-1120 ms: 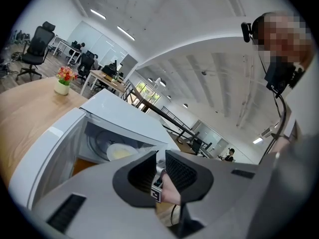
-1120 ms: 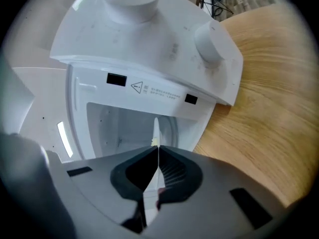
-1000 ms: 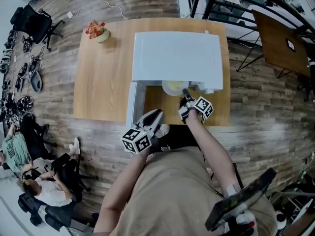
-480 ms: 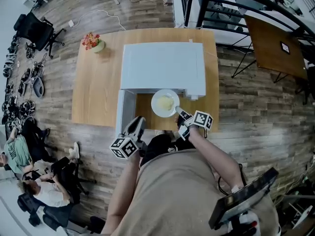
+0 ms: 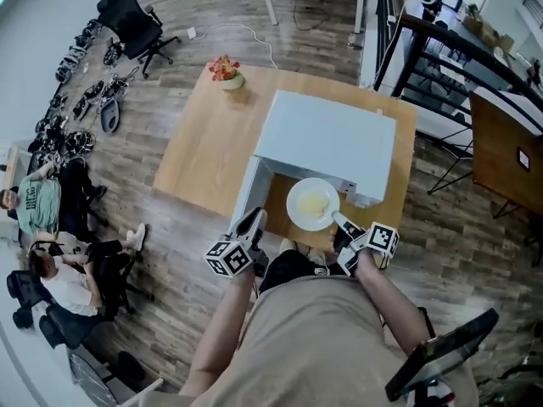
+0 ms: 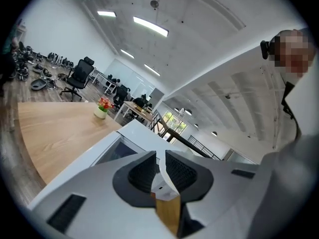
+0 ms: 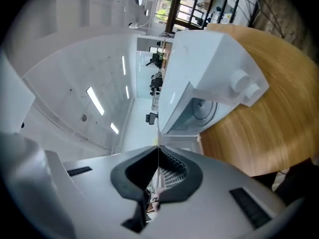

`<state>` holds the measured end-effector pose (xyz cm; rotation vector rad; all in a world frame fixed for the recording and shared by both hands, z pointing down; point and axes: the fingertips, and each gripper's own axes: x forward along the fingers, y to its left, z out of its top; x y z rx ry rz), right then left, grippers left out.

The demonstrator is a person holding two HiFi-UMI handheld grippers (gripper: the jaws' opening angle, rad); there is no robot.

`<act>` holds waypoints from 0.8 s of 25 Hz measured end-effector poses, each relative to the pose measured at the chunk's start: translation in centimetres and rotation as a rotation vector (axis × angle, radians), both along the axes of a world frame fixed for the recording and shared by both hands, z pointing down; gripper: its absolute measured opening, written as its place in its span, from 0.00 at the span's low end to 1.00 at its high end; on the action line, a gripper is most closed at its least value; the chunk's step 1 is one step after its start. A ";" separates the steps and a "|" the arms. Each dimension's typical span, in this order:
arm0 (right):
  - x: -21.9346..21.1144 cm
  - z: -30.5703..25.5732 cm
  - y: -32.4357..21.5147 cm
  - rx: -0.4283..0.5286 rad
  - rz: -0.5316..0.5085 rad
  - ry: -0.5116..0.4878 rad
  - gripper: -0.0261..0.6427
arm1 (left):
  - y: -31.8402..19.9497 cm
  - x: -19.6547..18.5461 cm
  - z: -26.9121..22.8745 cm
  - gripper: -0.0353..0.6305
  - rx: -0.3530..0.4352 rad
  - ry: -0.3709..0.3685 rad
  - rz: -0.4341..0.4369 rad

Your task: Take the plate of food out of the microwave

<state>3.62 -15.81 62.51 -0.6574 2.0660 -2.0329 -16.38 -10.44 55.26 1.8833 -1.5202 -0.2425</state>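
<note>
The plate [image 5: 293, 196] of food [image 5: 314, 203] is already outside the microwave [image 5: 327, 138], level above the table [image 5: 204, 151] strip at the oven's 6 o'clock. The right gripper [image 5: 340, 220] is clamped tight on its rim at the plate's 4 o'clock, so the step in hand looks like the carry-out. The left gripper [image 5: 255, 220] hangs at the plate's 8 o'clock beside the open door [image 5: 248, 195], jaws a slit apart on nothing. Next, I judge, comes lowering the plate flat onto bare wood before letting go, since a one-sided pinch invites tipping.
</note>
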 end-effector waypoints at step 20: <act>-3.7 -13.2 -2.2 0.280 -0.118 -0.133 0.06 | 4.9 -2.0 -5.4 0.11 0.072 0.028 -0.148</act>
